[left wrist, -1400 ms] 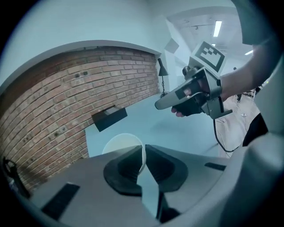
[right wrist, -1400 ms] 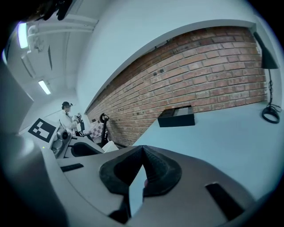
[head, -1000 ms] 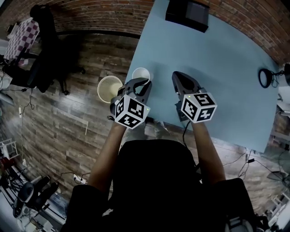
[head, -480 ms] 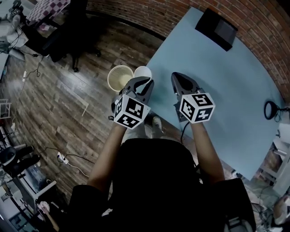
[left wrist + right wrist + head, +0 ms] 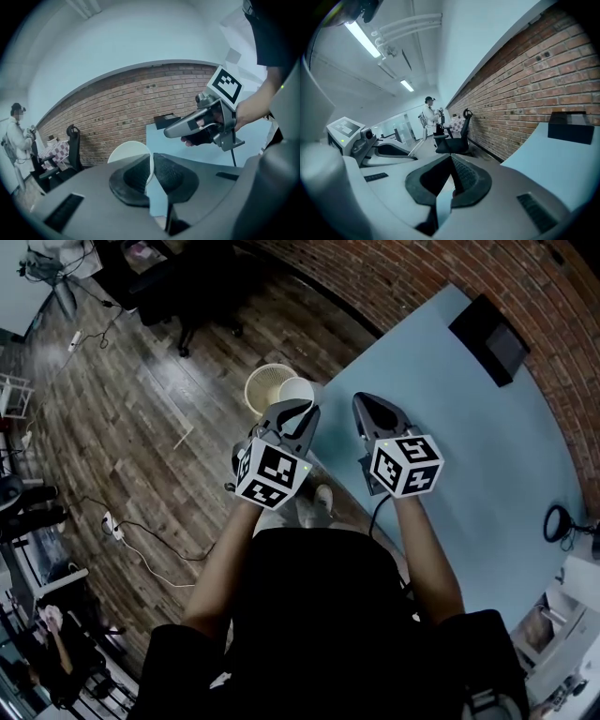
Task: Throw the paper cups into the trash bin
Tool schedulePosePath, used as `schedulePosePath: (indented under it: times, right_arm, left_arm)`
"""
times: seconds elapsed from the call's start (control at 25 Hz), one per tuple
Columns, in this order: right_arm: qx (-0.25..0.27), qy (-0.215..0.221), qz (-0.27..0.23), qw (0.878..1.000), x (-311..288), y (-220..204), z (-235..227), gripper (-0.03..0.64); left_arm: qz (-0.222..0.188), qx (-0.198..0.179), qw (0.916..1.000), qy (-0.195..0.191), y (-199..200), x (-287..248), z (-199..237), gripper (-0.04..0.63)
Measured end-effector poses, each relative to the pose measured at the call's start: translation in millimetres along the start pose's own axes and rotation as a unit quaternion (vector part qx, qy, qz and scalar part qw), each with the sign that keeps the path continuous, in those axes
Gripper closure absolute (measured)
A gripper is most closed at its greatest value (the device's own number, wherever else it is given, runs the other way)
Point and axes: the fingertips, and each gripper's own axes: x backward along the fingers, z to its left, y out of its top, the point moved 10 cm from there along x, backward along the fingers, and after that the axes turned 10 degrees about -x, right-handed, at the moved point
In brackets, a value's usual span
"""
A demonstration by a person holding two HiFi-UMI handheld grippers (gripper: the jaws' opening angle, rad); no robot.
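Ahead of the left gripper point(image 5: 298, 411), in the head view, the paper cup point(image 5: 296, 390) was held mouth-up at the jaw tips. The trash bin point(image 5: 265, 388) stood on the floor point(image 5: 159, 427) just beyond that gripper and slightly to its left, with the cup's rim overlapping the bin's rim in the picture. The right gripper point(image 5: 373, 409) was level with the left one and to its right, apart from it, over the blue table point(image 5: 450, 427). A black box point(image 5: 494, 326) lay on the table well ahead of the right gripper and to its right.

From the left gripper view, the left gripper's jaws were clenched on the cup's thin white wall, the pads pressed against it from either side. The rest of the cup rose above the left pad. The right gripper appeared ahead and to the right, gripped by a hand point(image 5: 201, 137) above the table. A brick wall point(image 5: 117, 108) ran across the background.

From the right gripper view, the right gripper's jaws were closed pad to pad and nothing could be seen between them. An office chair point(image 5: 454, 136) stood straight ahead of them, and a person point(image 5: 429, 117) stood further off beyond it. The wall, table and box lay to that gripper's right.
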Motion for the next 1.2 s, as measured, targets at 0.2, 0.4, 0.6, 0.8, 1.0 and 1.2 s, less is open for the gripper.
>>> schedulePosePath:
  times: [0.2, 0.4, 0.6, 0.8, 1.0, 1.2]
  right_arm:
    - [0.014, 0.040, 0.023, 0.999, -25, -1, 17, 0.612]
    - [0.027, 0.076, 0.040, 0.996, -49, 1, 37, 0.612]
    - [0.038, 0.099, 0.052, 0.993, -69, -1, 56, 0.612]
    - [0.050, 0.110, 0.062, 0.991, -84, -5, 73, 0.612]
    - [0.056, 0.108, 0.067, 0.990, -105, -6, 96, 0.612]
    - [0.063, 0.099, 0.074, 0.990, -130, -8, 121, 0.612]
  left_arm:
    - [0.017, 0.020, 0.9985, 0.048, -15, 23, 10, 0.563]
    - [0.029, 0.057, 0.9937, 0.092, -34, 46, 25, 0.563]
    - [0.033, 0.077, 0.9896, 0.116, -48, 64, 34, 0.563]
    - [0.035, 0.093, 0.9866, 0.129, -65, 78, 46, 0.563]
    - [0.034, 0.096, 0.9858, 0.134, -79, 94, 66, 0.563]
    - [0.028, 0.103, 0.9860, 0.128, -100, 108, 93, 0.563]
